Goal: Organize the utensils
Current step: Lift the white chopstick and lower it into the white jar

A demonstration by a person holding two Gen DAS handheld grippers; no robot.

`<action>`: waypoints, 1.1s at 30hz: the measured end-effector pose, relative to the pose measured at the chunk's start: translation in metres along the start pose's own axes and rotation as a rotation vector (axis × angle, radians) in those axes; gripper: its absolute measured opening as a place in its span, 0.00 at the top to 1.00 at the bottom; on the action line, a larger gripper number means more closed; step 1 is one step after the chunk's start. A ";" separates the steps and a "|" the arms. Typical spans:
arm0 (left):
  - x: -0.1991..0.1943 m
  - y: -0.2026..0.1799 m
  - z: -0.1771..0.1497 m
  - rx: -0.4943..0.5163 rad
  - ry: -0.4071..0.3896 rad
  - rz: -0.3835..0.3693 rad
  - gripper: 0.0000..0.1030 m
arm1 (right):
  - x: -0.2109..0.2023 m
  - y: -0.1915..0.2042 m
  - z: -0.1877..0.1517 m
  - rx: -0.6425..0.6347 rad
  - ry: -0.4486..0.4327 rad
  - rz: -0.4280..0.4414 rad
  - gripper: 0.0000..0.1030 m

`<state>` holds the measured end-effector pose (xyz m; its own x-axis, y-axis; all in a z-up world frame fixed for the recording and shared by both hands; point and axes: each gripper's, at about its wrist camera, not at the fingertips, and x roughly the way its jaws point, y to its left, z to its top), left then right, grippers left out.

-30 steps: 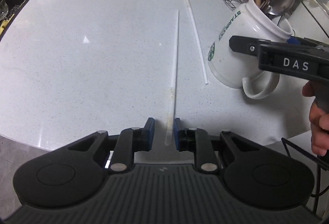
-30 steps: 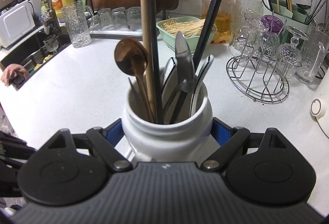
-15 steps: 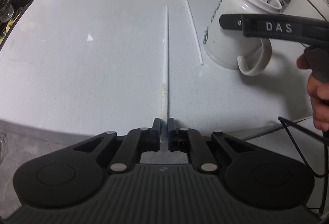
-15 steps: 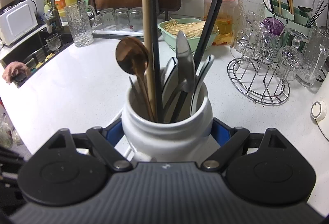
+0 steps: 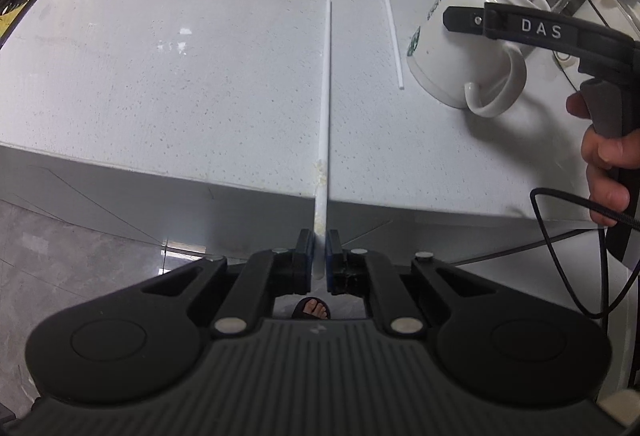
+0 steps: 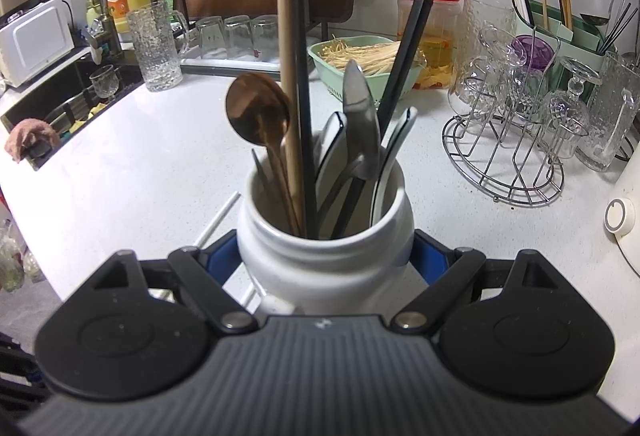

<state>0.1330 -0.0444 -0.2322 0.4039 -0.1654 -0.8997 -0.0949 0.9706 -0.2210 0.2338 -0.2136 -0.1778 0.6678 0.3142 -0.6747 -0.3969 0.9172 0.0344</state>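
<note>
1. Left tongs (image 5: 319,242) are clamped on the near end of a white chopstick (image 5: 327,96), their blue pads (image 5: 306,248) pressing its stained tip from both sides.
2. From that grip the chopstick runs straight ahead over the counter (image 5: 160,76) edge; whether its far part touches the surface I cannot tell.
3. Right of it, apart and nearly parallel, a second white chopstick (image 5: 390,24) lies flat on the counter.
4. Right tongs (image 6: 324,260) are clamped on a white mug (image 6: 324,256), one blue pad on each side of its body.
5. In the left view the mug leans, handle toward the camera, and a hand (image 5: 604,160) grips the right tool's handle.
6. Sticking out of the mug are a wooden spoon (image 6: 258,116), chopsticks and other cutlery.
7. Beyond the mug stand a green basket (image 6: 360,64), a wire rack (image 6: 504,164) of glasses to the right, and a glass pitcher (image 6: 154,46) to the left beside the sink (image 6: 60,108).
</note>
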 end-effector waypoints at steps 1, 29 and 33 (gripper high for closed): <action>0.001 0.000 0.001 -0.002 0.001 -0.002 0.93 | 0.000 0.000 0.000 0.001 0.000 0.000 0.12; -0.004 -0.005 0.013 0.098 -0.028 0.029 0.93 | -0.001 0.002 -0.001 0.023 -0.003 -0.022 0.12; -0.032 -0.007 0.028 0.145 -0.051 0.039 0.93 | -0.001 0.002 -0.001 0.029 -0.005 -0.023 0.12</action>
<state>0.1466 -0.0407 -0.1917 0.4486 -0.1214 -0.8855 0.0196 0.9918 -0.1261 0.2321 -0.2123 -0.1781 0.6802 0.2938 -0.6716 -0.3628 0.9310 0.0398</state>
